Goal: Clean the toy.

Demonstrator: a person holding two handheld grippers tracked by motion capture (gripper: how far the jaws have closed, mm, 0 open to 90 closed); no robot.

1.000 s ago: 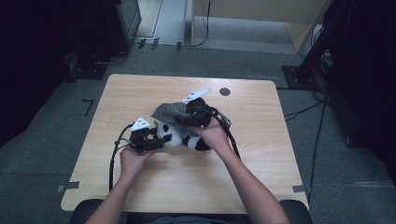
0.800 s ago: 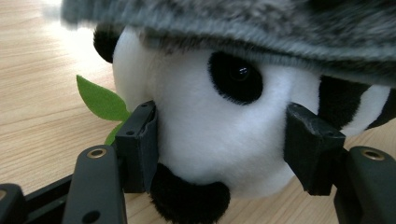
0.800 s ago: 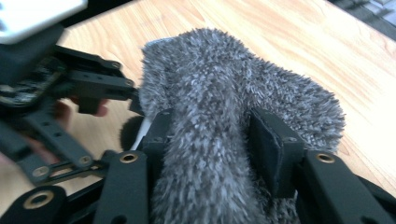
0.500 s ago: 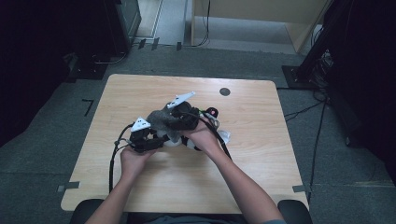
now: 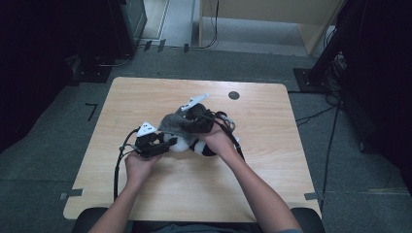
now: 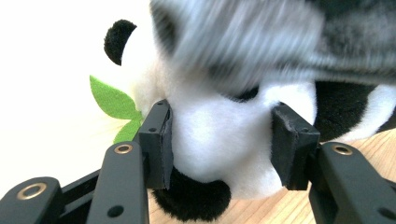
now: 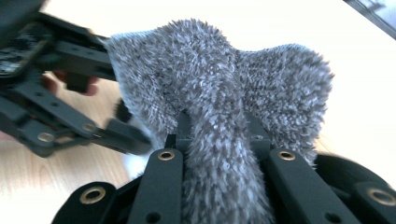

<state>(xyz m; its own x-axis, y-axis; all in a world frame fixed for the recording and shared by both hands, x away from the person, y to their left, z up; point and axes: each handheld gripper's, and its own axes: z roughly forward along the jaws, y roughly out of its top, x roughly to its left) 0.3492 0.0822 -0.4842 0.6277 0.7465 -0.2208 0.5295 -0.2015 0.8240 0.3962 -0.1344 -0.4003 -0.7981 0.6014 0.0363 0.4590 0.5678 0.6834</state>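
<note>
Two grips hold: my left gripper (image 6: 219, 140), jaws just closing, pinches the panda (image 6: 219, 135); my right gripper (image 7: 215, 135) clamps the grey cloth (image 7: 219, 93) above it. Draping remains unfinished, I judge.

We see a light wooden table (image 5: 145, 102) with rounded corners, standing on a grey floor (image 5: 58, 141). Near its far edge there is a small dark round spot (image 5: 234, 95) in the surface. In the middle of the table lies a black and white plush panda (image 5: 187, 144), with a grey fuzzy cloth (image 5: 174, 124) over its top. Black cables (image 5: 119, 160) lie on the wood at the left of the panda.
</note>
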